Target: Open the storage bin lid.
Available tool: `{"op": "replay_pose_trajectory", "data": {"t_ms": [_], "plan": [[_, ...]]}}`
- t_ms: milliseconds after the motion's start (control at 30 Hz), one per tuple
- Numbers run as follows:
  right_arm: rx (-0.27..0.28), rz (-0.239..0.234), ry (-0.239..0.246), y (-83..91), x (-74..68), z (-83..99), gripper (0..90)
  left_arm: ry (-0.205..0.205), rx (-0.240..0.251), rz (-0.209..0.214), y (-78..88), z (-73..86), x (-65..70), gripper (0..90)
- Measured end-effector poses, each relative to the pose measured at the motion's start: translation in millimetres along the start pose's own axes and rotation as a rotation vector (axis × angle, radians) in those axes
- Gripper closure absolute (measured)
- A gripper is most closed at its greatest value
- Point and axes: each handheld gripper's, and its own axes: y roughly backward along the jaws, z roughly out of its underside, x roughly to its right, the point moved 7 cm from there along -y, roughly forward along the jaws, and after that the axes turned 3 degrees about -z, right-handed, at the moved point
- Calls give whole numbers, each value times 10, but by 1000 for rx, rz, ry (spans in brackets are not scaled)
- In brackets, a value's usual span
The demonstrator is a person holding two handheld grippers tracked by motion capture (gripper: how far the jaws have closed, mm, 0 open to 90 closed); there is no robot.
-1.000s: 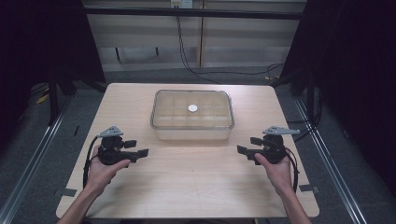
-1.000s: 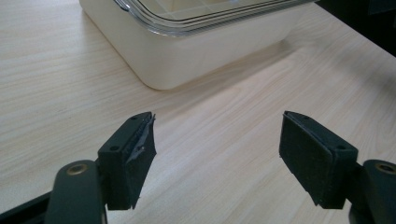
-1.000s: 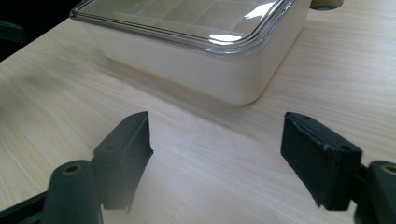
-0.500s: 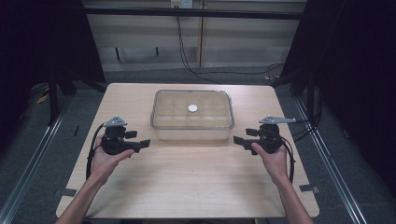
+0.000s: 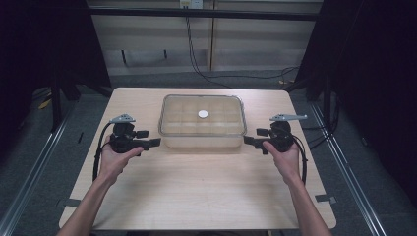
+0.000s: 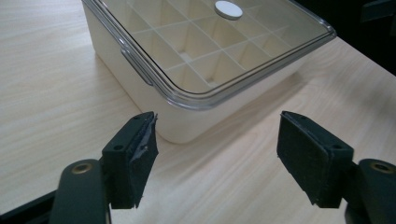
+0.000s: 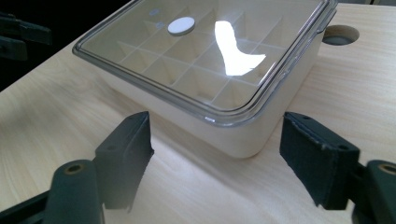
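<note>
- Both hands have slid up the table from the near side since a second ago, so the left gripper (image 5: 153,143) now sits just beside the near-left corner of the divided storage box (image 5: 203,122), and the right gripper (image 5: 250,141) just beside its near-right corner.
- The box itself hasn't budged: it's in the middle of the table (image 5: 196,196), closer to the far edge, with its clear lid (image 6: 205,46) on and a small white disc (image 5: 202,113) in the lid's centre.
- Left gripper view: the jaws stand apart with nothing between the pads (image 6: 140,154), though they've just been closing a bit. The box corner is just ahead of them, not touched.
- Right gripper view: same deal, jaws spread, nothing held, and they've just been opening slightly; the pads (image 7: 313,154) frame the box's other near corner.
- The compartments I can see through the lid look empty.
- My read: this is the approach wrapping up, both hands lining up on the two ends, probably to take hold of the lid or the box. No contact yet, so the actual grab is not yet done.
</note>
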Motion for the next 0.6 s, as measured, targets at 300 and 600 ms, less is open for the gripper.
{"op": "replay_pose_trajectory", "data": {"t_ms": [300,600], "plan": [[18,15,-7,-58,60,-75,235,-15,-9,-4,-82,-85,-38,303],[-15,24,-21,-172,191,-229,224,-13,1,-15,-154,-274,-127,285]]}}
